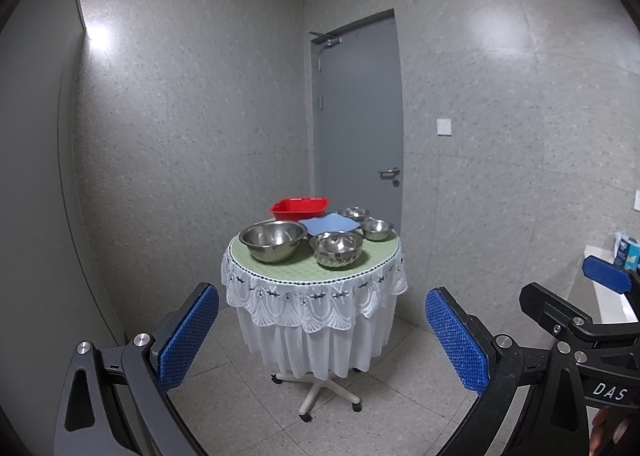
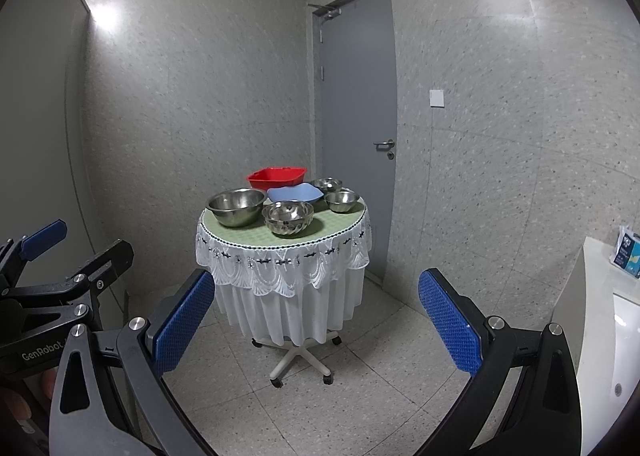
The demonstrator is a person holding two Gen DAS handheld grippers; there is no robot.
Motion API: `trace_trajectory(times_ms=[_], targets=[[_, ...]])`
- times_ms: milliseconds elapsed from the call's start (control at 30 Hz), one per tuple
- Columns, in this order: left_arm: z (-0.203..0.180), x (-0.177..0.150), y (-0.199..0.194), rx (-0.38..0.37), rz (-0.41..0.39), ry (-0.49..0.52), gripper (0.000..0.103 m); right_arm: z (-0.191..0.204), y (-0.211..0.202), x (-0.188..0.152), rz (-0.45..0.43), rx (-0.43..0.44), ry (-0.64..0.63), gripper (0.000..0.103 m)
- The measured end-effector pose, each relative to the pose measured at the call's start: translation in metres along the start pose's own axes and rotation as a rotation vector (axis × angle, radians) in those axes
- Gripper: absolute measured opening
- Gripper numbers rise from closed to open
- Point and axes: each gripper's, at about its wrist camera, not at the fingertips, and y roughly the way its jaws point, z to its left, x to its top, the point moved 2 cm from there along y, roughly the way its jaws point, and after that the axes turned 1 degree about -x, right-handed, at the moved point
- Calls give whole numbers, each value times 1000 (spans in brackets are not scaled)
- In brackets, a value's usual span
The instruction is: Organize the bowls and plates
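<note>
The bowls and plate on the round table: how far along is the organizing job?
Nothing looks done: the large steel bowl, fluted bowl, two small bowls, blue plate and red basin sit separately. Both the left gripper and right gripper are open, empty, away from the table. All sorting remains.

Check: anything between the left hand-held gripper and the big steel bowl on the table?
Nothing visible. The left hand-held gripper is open and well short of the table, with only bare floor between. The big steel bowl sits at the table's near left edge; the fluted bowl stands beside it, not in front.
</note>
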Motion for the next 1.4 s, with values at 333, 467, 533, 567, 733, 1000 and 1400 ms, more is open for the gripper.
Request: trace_trajectory(times_ms=[333, 467, 533, 567, 733, 1000, 1400], targets=[[25, 23, 39, 0, 18, -2, 102, 17, 31, 22, 24, -6, 0, 103], [34, 33, 54, -3, 24, 2, 102, 26, 44, 30, 32, -12, 4, 103], [39, 37, 62, -7, 27, 0, 102, 30, 51, 34, 38, -17, 5, 103], [41, 39, 66, -8, 27, 0, 102, 32, 54, 35, 41, -21, 3, 103], [54, 46, 86, -11, 36, 0, 102, 40, 68, 41, 49, -27, 5, 103], [79, 61, 116, -17, 39, 7, 102, 60, 92, 52, 58, -36, 11, 103], [101, 75, 167, -31, 36, 18, 102, 77, 130, 67, 67, -54, 40, 103]])
